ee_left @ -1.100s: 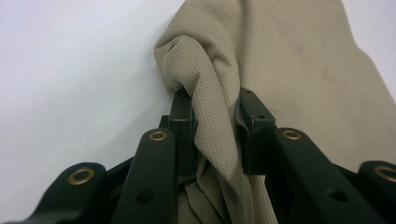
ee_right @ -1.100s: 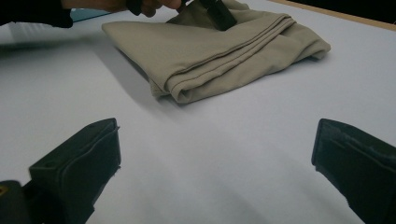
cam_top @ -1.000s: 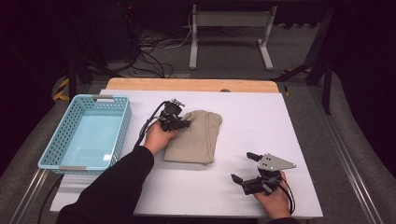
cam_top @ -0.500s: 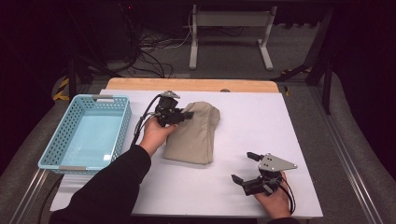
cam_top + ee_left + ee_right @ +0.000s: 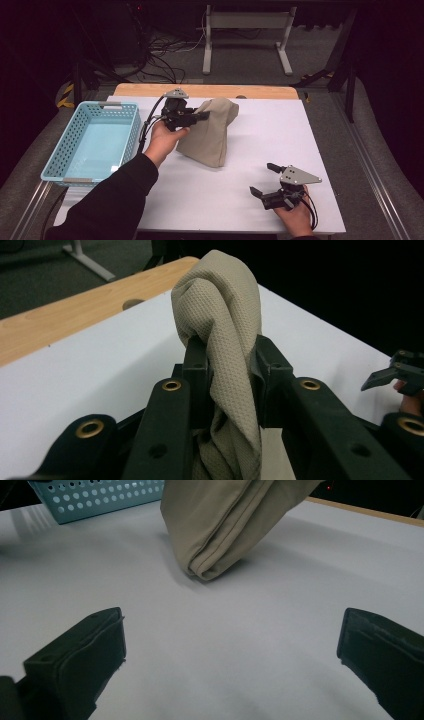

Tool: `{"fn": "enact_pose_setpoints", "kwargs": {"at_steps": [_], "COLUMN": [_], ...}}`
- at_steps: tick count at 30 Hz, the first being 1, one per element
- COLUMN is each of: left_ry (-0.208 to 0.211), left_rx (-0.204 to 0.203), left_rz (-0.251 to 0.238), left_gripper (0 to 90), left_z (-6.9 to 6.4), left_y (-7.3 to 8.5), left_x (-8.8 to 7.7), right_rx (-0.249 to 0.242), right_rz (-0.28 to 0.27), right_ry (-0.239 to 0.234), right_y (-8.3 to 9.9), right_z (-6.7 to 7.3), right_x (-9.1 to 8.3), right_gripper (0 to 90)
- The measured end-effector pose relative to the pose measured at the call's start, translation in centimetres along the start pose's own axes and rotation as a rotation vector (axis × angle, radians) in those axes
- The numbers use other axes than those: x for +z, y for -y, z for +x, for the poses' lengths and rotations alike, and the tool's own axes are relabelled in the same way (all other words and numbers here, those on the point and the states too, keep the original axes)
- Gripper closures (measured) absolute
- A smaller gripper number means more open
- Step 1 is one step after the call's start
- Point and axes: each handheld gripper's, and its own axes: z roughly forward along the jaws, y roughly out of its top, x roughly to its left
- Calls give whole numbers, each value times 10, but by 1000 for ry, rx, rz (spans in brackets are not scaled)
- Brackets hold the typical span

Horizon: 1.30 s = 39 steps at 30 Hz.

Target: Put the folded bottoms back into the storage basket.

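Left to right. One light-blue basket (image 5: pixel 90 142) at the left edge of the white table (image 5: pixel 300 150), nothing in it that I can see. Just right of it, my left gripper (image 5: pixel 202 116) is clamped on the far end of the one beige cloth (image 5: pixel 210 132). In the left gripper view the fabric is bunched between both jaws, pads pressing it from either side. That far end is up off the table; the near folded edge rests on the white surface, about mid-table, near the basket but not touching it. Further right, near the front edge, my right gripper (image 5: pixel 265 180) sits low with its jaws wide apart and nothing between them. In the right gripper view the cloth's folded hem (image 5: pixel 215 565) lies ahead of it, well apart.

Step in hand, as I judge it: lifting the cloth clear, likely to carry it to the basket. To do it well:
- keep the clamp firm, since the bunch looks thick and could slip
- raise until the trailing hem leaves the table, so it doesn't drag or unfold
- swing left over the basket rim, not into it
- bring the right gripper in under the hanging end if it sags.

Count: one basket, one cloth, two grippers, one table.
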Motion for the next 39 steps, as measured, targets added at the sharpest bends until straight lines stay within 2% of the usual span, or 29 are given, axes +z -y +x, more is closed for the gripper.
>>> {"fn": "enact_pose_setpoints", "kwargs": {"at_steps": [5,9,16,20,29,39], "left_ry": [-5,-3,-3,-9,-4,-10], "left_rx": [33,41,24,42,57,92], "left_rz": [-34,-65,-97,-116,-142,-159], "left_gripper": [727,727,726,726,726,726], "left_z": [-6,-7,-3,-5,-6,-8], "left_y": [-8,-13,-17,-22,-31,-35], "left_x": [-13,-24,-43,-56,-75,-91], "right_rx": [-2,-1,-2,2,4,3], "right_rz": [4,5,9,11,16,16], "right_ry": [3,0,-2,-3,-1,-1], "right_y": [0,0,0,0,0,0], "right_z": [0,0,0,0,0,0], "right_x": [0,1,2,2,2,3], "right_gripper": [0,0,0,0,0,0]}}
